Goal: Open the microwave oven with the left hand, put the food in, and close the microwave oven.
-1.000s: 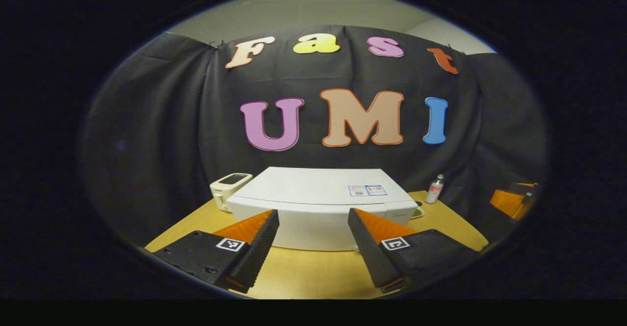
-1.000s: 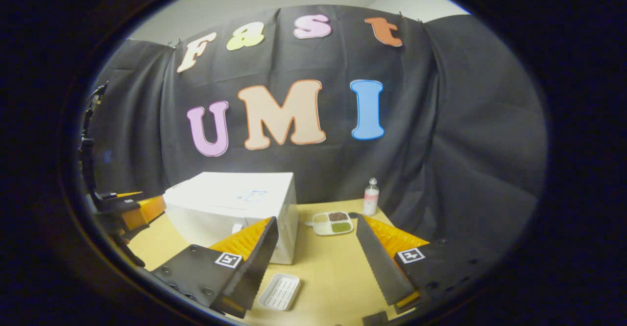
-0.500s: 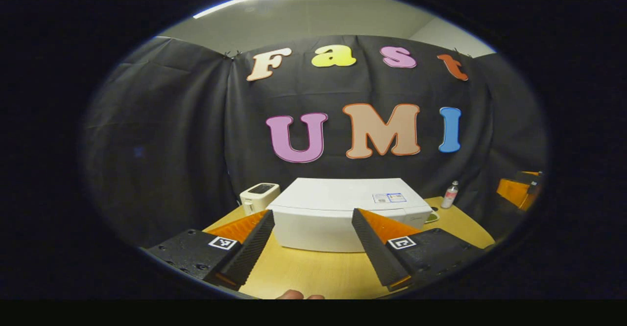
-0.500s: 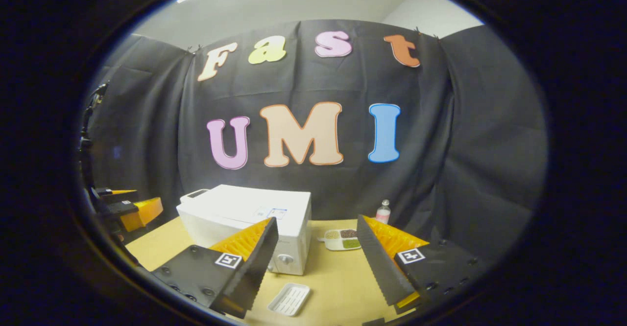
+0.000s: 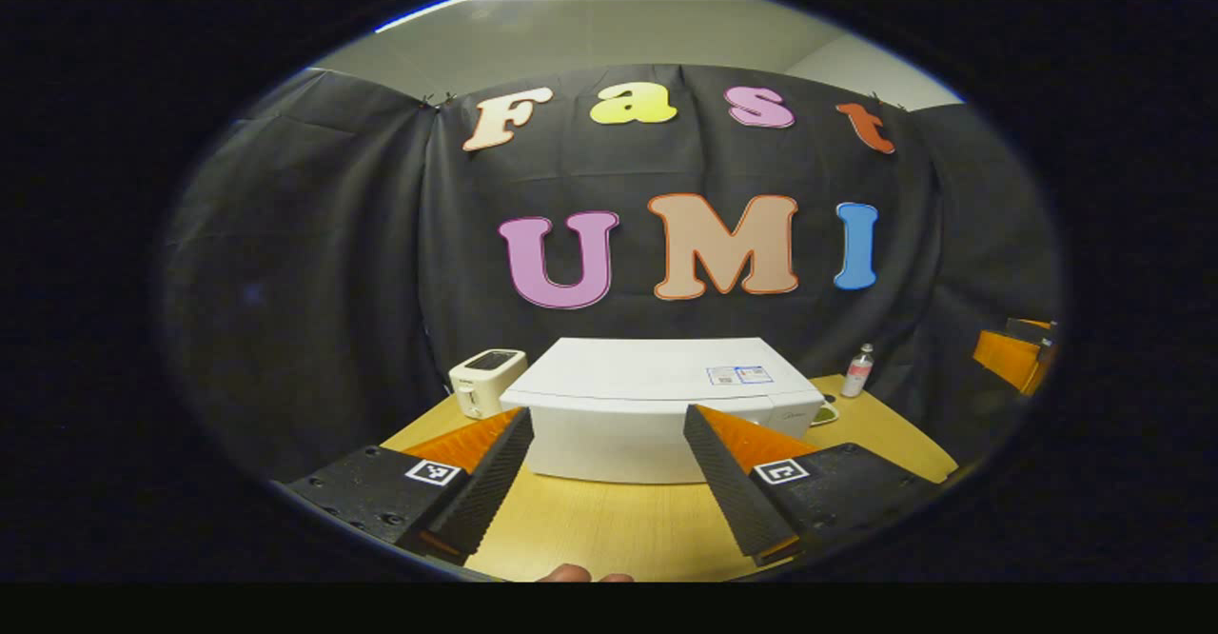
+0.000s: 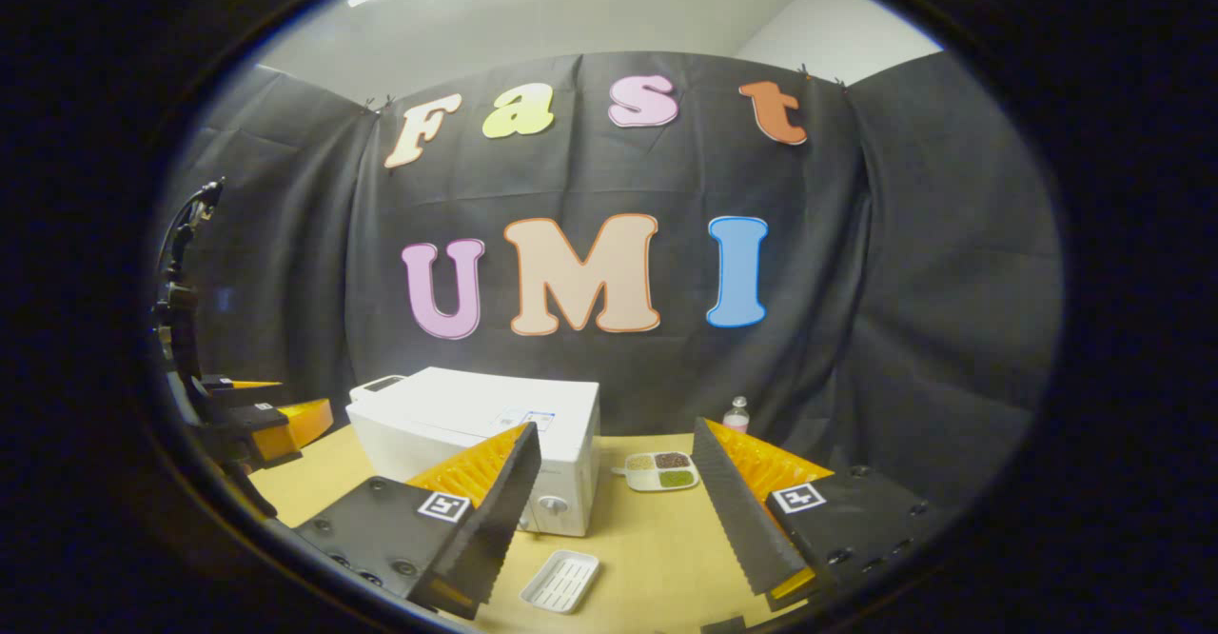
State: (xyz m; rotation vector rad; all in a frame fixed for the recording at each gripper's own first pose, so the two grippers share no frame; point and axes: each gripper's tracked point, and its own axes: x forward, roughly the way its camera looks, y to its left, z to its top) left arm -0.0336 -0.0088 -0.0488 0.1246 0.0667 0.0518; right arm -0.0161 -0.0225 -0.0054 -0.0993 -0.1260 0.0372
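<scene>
- Nearest you, your left gripper (image 5: 609,482) and right gripper (image 6: 618,510) both hang spread wide, holding nothing.
- Farther on, the microwave (image 5: 657,415) sits shut on the table (image 5: 609,529).
- Beyond, beside it, lies the food tray (image 6: 658,470).

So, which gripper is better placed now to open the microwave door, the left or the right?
Left, probably. The left gripper is open and faces the closed front of the microwave squarely. The right gripper, also open, sits off toward its knob end, nearer the food tray.
</scene>
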